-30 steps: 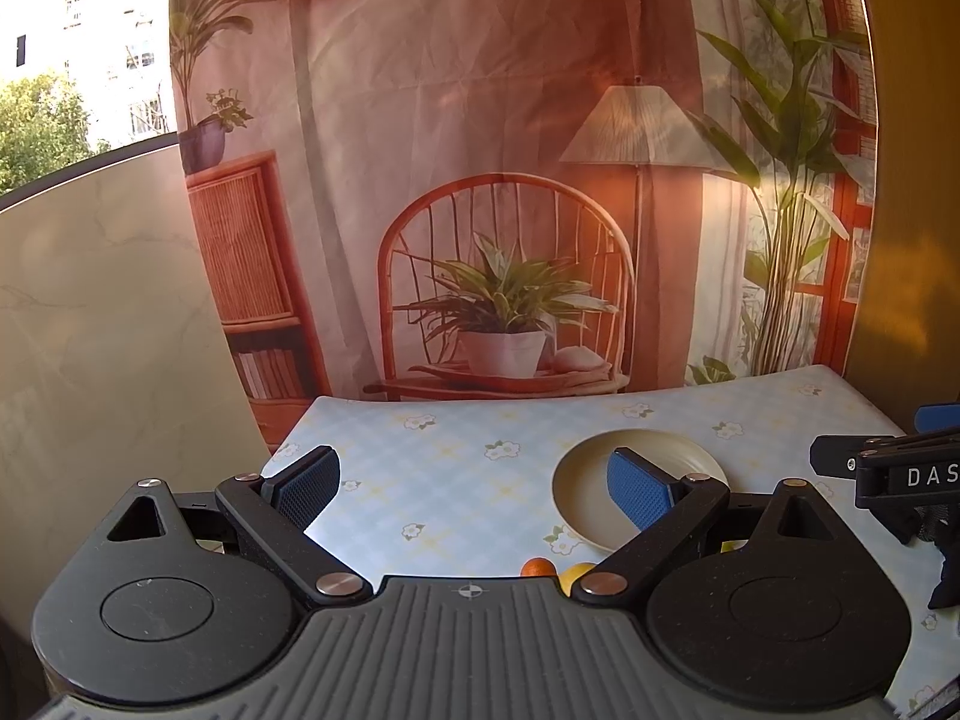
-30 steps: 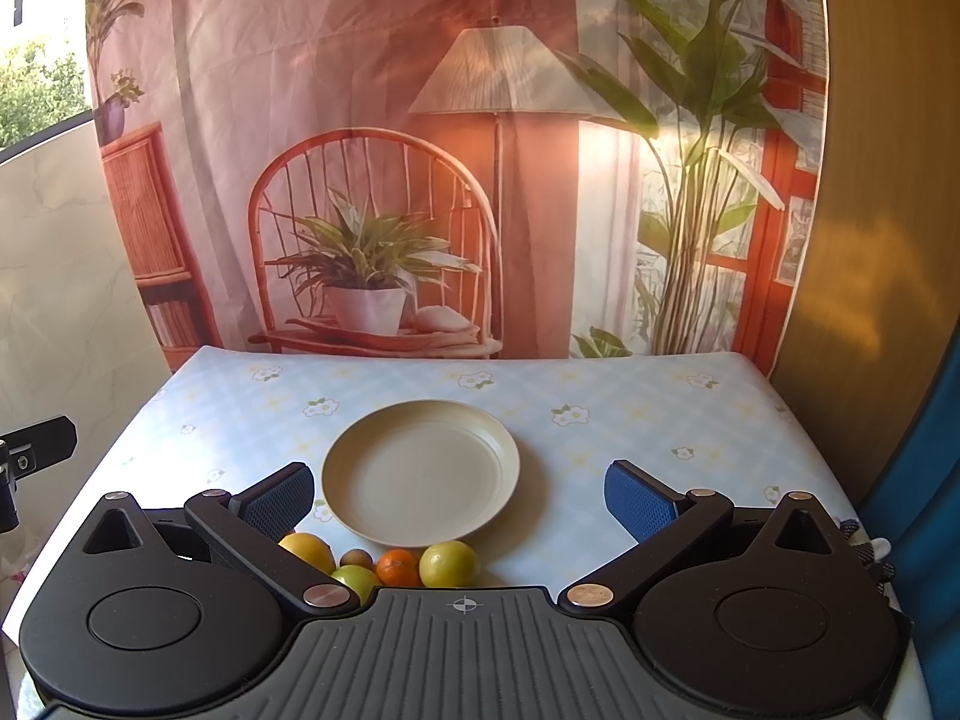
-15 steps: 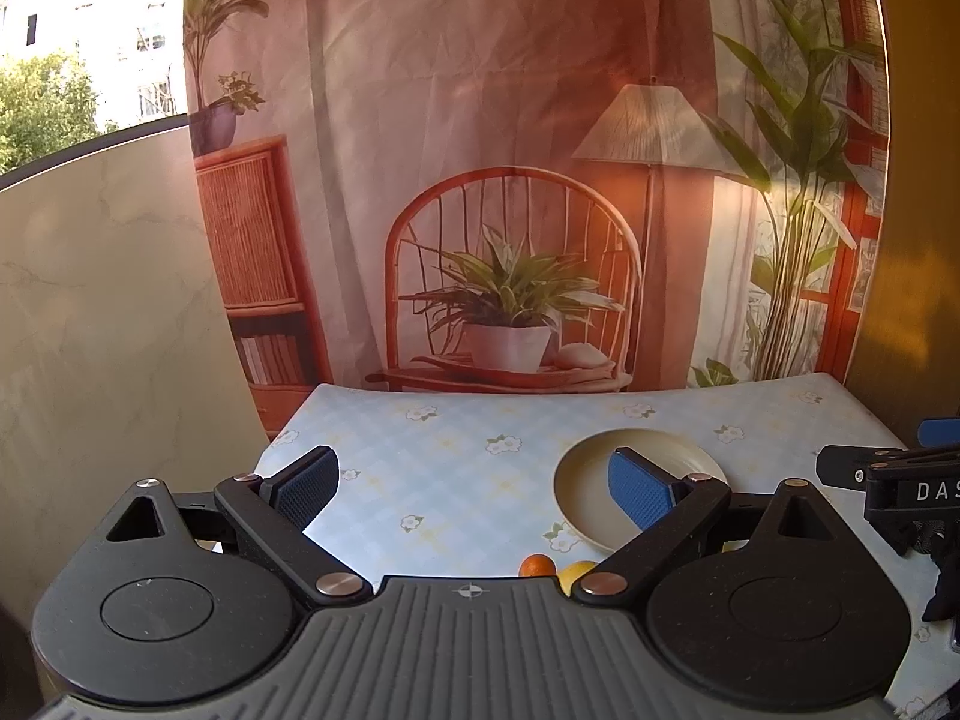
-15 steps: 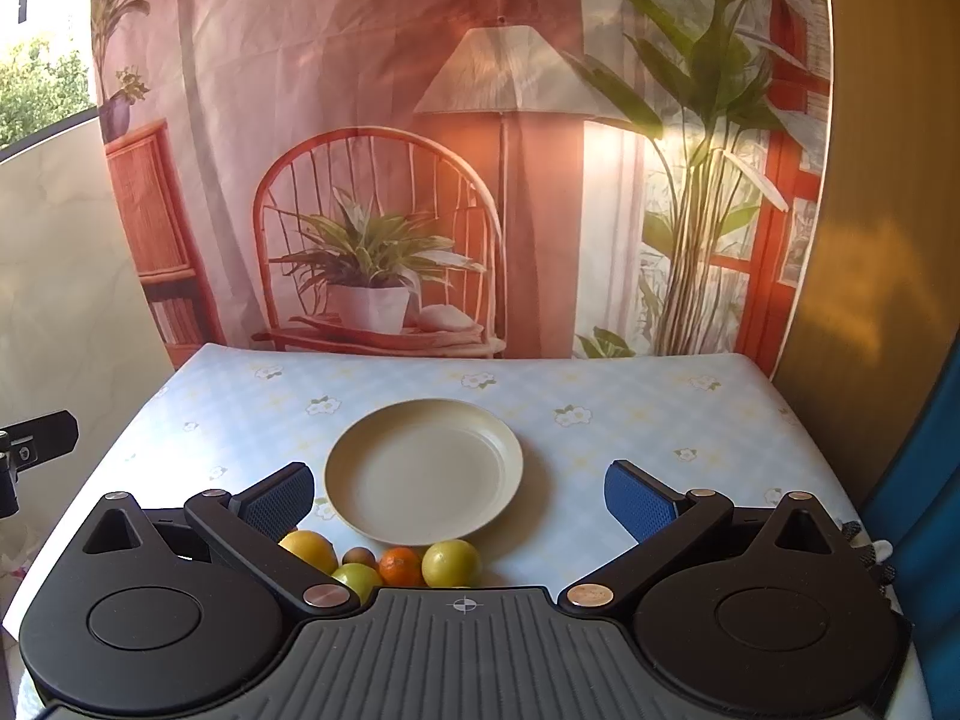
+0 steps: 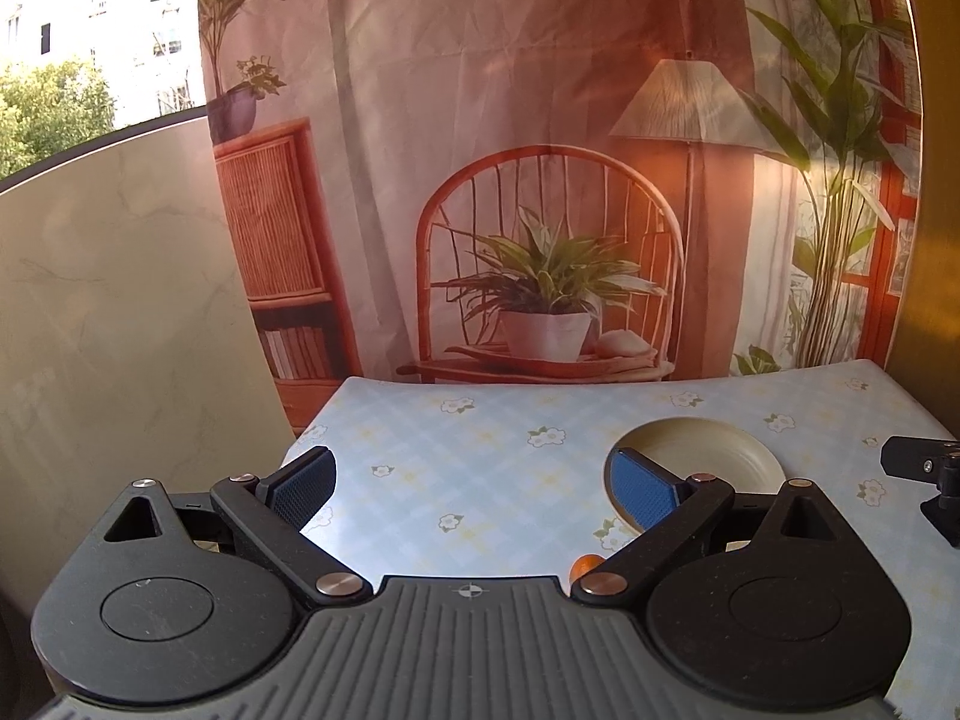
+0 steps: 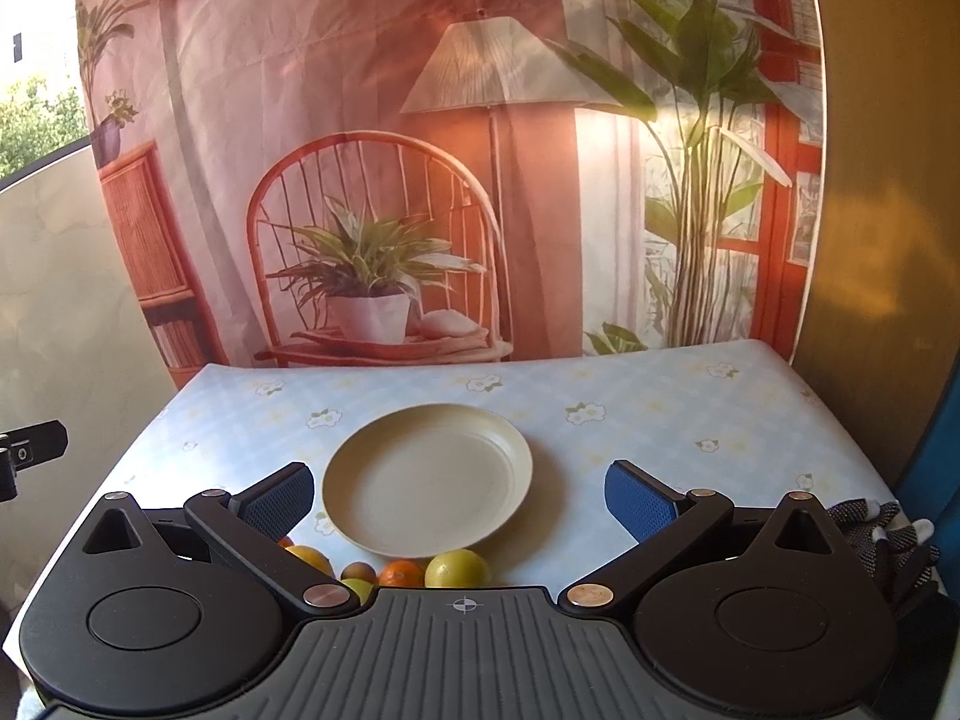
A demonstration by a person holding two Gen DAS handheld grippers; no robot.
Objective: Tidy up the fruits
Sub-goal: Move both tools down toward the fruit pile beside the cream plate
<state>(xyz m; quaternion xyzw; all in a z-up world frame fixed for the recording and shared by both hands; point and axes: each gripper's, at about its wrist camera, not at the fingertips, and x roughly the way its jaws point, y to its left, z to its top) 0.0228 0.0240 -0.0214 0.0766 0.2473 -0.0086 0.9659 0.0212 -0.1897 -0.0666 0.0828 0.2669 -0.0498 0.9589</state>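
Note:
A cream plate (image 6: 427, 477) lies bare in the middle of the flowered table. Along its near rim sits a row of fruit: a yellow-green lemon (image 6: 457, 568), a small orange (image 6: 402, 573), a brown fruit (image 6: 359, 570), a green one (image 6: 355, 587) and a yellow-orange one (image 6: 309, 558). My right gripper (image 6: 461, 495) is open above and just behind that row, holding nothing. My left gripper (image 5: 474, 483) is open over the table's left half; the plate (image 5: 720, 456) shows behind its right finger, and one orange (image 5: 585, 565) peeks out beside it.
A printed backdrop hangs at the table's far edge (image 6: 480, 363). A marbled panel (image 5: 120, 330) stands on the left, a wooden wall (image 6: 870, 240) on the right. A gloved hand (image 6: 888, 546) holds the right gripper. The right gripper's tip (image 5: 918, 459) shows at the left view's edge.
The left gripper's view has swung left and risen slightly, hiding the yellow fruit. The right gripper has hardly moved. Both grippers stay open.

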